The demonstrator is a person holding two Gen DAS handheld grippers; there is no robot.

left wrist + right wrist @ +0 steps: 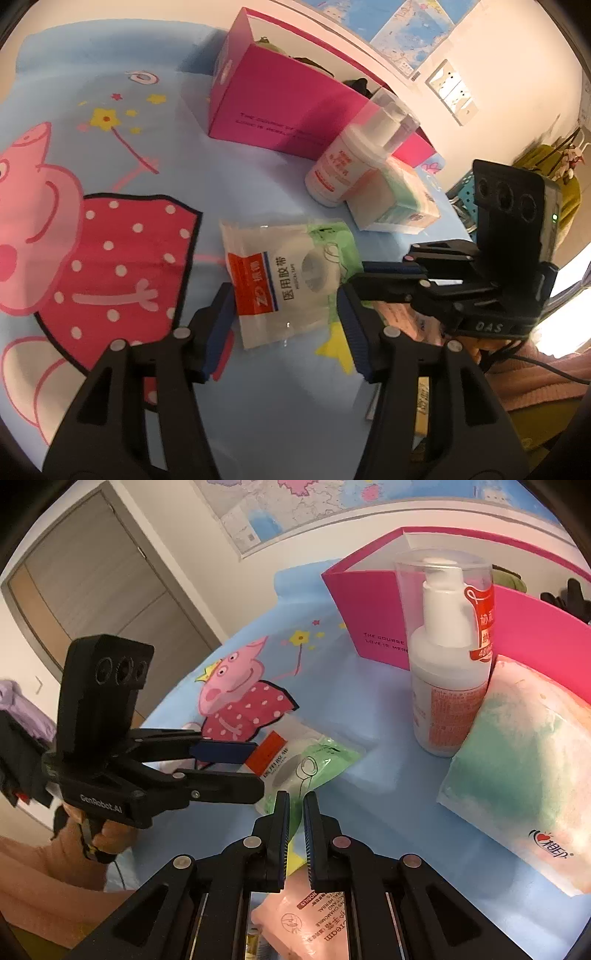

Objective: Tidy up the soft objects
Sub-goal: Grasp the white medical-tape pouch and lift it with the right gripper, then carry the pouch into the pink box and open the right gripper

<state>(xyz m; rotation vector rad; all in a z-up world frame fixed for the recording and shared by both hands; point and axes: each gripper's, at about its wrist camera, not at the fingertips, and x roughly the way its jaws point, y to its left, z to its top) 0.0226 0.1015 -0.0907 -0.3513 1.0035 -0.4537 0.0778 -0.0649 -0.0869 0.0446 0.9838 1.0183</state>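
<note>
While my left gripper hangs low over the table, its fingers are wide apart and bracket the medical tape packet, one blue pad on each side; I can't tell if either pad touches it. The packet lies flat on the blue cartoon-pig tablecloth, orange-red label toward me, and overlaps a green packet beneath it.

My right gripper has its fingers nearly together, only a thin gap between the pads, nothing clamped in it. It sits near the table's front edge, tips just short of the green packet. A pink hand-cream sachet lies under the right gripper, toward me. In the right wrist view the left gripper comes in from the left, with the tape packet at its fingertips.

Farther back: a white pump bottle with a clear cap stands upright, touching a soft tissue pack that leans against it. In the left wrist view the same bottle and tissue pack sit just beyond the tape packet. Behind them is the open pink box near the table's far edge, dark and olive soft items showing above its rim. A map hangs on the wall behind.
</note>
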